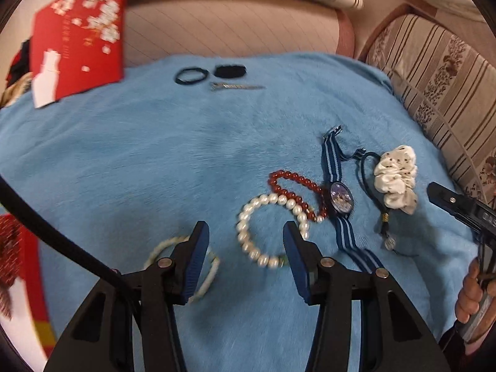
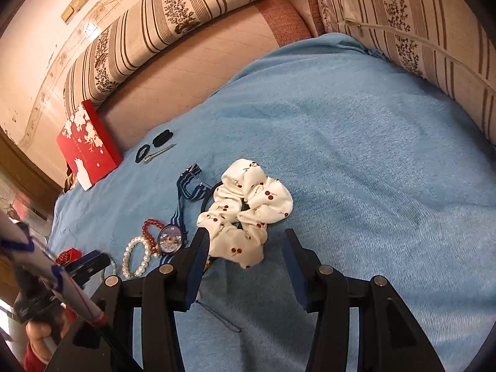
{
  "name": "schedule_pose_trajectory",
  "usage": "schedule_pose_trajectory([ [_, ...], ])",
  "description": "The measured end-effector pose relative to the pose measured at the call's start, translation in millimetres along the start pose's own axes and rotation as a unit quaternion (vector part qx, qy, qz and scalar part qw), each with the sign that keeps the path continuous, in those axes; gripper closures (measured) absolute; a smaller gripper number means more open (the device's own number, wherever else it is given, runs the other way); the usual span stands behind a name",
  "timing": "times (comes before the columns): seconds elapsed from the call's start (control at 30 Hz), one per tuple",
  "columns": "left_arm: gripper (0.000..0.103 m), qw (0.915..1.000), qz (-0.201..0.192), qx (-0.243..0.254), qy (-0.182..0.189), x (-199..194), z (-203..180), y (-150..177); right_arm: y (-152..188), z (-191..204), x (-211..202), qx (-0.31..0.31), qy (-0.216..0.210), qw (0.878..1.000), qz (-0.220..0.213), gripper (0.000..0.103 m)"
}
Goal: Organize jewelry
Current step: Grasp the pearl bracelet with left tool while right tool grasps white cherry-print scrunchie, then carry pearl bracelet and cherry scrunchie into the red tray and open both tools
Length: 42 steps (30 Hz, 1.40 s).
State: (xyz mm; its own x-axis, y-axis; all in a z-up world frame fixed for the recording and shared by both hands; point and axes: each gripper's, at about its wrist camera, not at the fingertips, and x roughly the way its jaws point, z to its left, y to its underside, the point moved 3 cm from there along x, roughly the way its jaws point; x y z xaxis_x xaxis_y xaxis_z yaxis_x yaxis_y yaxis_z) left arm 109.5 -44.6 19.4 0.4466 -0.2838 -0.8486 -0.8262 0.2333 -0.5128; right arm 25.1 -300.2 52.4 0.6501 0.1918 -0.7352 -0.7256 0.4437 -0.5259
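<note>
On the blue blanket (image 1: 155, 155) lie a white pearl bracelet (image 1: 248, 245), a red bead bracelet (image 1: 291, 183), a pale green bangle (image 1: 161, 246), a blue striped watch (image 1: 341, 200), a dark cord with a charm (image 1: 365, 186) and a white cherry-print scrunchie (image 1: 395, 179). My left gripper (image 1: 245, 232) is open and empty, just above the pearl bracelet; its left finger covers part of the bangle. My right gripper (image 2: 246, 238) is open and empty, with the scrunchie (image 2: 248, 210) between and just beyond its fingertips. The watch (image 2: 170, 238) and pearl bracelet (image 2: 133, 260) lie left of it.
At the blanket's far edge lie a black hair tie (image 1: 189, 76), a black band (image 1: 231, 71) and a metal hair clip (image 1: 235, 86). A red floral box (image 1: 80, 37) stands far left. Striped cushions (image 2: 418, 31) border the right and back. A small red box (image 2: 69, 254) sits near the left gripper.
</note>
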Motion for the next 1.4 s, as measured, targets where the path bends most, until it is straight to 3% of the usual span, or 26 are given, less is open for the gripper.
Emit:
schedule_pose_trajectory([
  [0.23,0.06,0.9992,0.026,0.028,0.014,29,-11,-6,-5,-2,15,-0.007,-0.005,1.0,0.005,0.05],
  [0.57,0.06,0.9986,0.035,0.038,0.005,45,-16,-6,-5,5,39,-0.026,0.005,0.999,0.019,0.048],
  [0.6,0.064,0.9984,0.036,0.045,0.001,46,-19,-5,-5,5,42,-0.023,0.003,1.0,0.02,0.048],
  [0.63,0.072,0.9982,0.036,0.048,-0.003,46,-21,-5,-5,5,43,-0.021,0.0,1.0,0.023,0.053],
  [0.67,0.093,0.9981,0.036,0.049,-0.007,46,-23,-5,-5,4,45,-0.017,-0.006,0.999,0.027,0.062],
  [0.7,0.094,0.9982,0.038,0.047,-0.002,45,-24,-5,-5,4,46,-0.016,-0.011,0.999,0.032,0.08],
  [0.77,0.094,0.9987,0.035,0.035,0.006,41,-23,-5,-4,7,44,-0.02,-0.016,0.999,0.031,0.088],
  [0.9,0.094,0.9996,0.013,0.021,0.012,20,-23,-6,-5,12,29,-0.026,-0.017,0.999,0.011,0.094],
  [1.17,0.094,0.9985,-0.04,0.014,0.035,-54,-27,0,-6,12,-5,-0.012,-0.024,0.999,-0.026,0.094],
  [1.4,0.094,0.9971,-0.067,-0.001,0.037,-115,-11,17,7,29,-21,-0.026,-0.035,0.999,-0.032,0.094],
])
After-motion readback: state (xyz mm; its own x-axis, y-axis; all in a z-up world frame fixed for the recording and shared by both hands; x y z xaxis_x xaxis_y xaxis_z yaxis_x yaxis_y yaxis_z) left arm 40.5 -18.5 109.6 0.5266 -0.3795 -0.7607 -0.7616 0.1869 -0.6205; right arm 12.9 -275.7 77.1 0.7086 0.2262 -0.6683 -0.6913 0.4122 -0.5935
